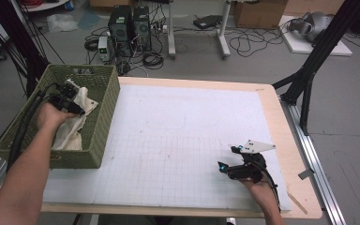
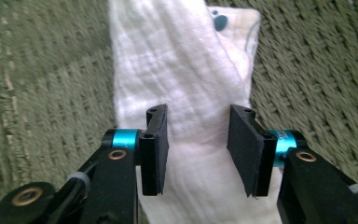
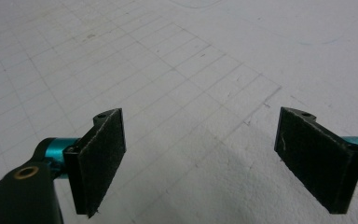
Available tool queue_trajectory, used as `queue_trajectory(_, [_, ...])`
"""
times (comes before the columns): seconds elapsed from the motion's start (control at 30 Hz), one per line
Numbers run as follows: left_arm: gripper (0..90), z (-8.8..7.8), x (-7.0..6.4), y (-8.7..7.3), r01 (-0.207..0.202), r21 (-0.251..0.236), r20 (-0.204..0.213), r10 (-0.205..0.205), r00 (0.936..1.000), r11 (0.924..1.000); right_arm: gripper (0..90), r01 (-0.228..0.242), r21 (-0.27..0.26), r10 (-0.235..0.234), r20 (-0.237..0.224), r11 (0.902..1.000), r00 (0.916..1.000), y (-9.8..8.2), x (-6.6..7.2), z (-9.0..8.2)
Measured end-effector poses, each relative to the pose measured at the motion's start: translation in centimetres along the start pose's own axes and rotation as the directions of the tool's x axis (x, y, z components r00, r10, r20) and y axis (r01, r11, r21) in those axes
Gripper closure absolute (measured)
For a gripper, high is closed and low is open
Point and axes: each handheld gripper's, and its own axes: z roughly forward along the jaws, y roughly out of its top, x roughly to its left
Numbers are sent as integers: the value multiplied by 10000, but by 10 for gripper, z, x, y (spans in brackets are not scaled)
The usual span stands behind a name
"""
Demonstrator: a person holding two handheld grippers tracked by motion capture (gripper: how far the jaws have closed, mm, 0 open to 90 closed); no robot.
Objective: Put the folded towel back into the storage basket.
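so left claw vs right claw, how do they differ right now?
The left claw is down in the green basket with its jaws part open either side of the white cloth; the right claw sits over the gridded mat, jaws wider and nothing between them. Both have black pads.

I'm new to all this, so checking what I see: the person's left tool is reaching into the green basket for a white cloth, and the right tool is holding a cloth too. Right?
Not quite. The left tool does reach into the green basket toward the white cloth, but the right tool holds nothing: the right gripper view shows its jaws wide apart over the bare gridded mat.
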Motion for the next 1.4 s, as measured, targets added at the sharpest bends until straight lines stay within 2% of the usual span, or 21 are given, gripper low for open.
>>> queue_trajectory(0.1, [515,-1,0,0,39,37,359,-41,9993,10000,160,44,16,-44,-34,10000,10000,1,0,1])
queue_trajectory(0.13, [503,-2,0,1,73,-19,328,-73,9994,10000,160,59,36,-59,-71,10000,10000,1,0,2])
queue_trajectory(0.23, [511,-2,-3,1,-77,-46,541,80,9985,10000,160,89,82,-89,-95,9999,9999,2,1,3])
queue_trajectory(0.37, [516,3,-7,2,-171,140,300,166,9994,9998,160,112,82,-111,-110,9999,9999,2,2,5])
queue_trajectory(0.5, [643,6,-9,2,-427,579,192,416,9989,9974,162,142,122,-140,-165,9998,9998,2,2,6])
queue_trajectory(0.53, [715,6,-10,2,-545,617,287,528,9982,9966,162,140,124,-138,-172,9998,9998,2,2,6])
queue_trajectory(0.63, [844,4,-11,2,-868,880,194,854,9962,9923,162,115,106,-113,-195,9999,9997,3,2,6])
queue_trajectory(0.7, [861,3,-12,1,-973,1005,354,941,9949,9902,163,139,97,-137,-205,9999,9997,3,2,6])
queue_trajectory(0.83, [866,1,-16,0,-1439,1161,1153,1306,9847,9828,162,194,58,-193,-228,9998,9996,3,2,5])
queue_trajectory(0.9, [850,0,-17,0,-1501,1097,1114,1379,9842,9826,163,221,63,-220,-210,9997,9995,3,2,5])
queue_trajectory(1.03, [732,-3,-17,2,-1568,844,1379,1443,9799,9840,162,186,22,-186,-199,9998,9996,4,2,4])
queue_trajectory(1.13, [696,-10,-15,4,-1448,377,1380,1384,9807,9887,163,212,-3,-212,-209,9998,9996,5,2,4])
queue_trajectory(1.27, [696,-18,-13,7,-1199,-466,1033,1242,9869,9917,163,241,21,-241,-227,9997,9995,5,3,5])
queue_trajectory(1.4, [694,-15,-12,10,-952,-1142,242,986,9948,9889,163,205,5,-204,-215,9998,9996,5,3,5])
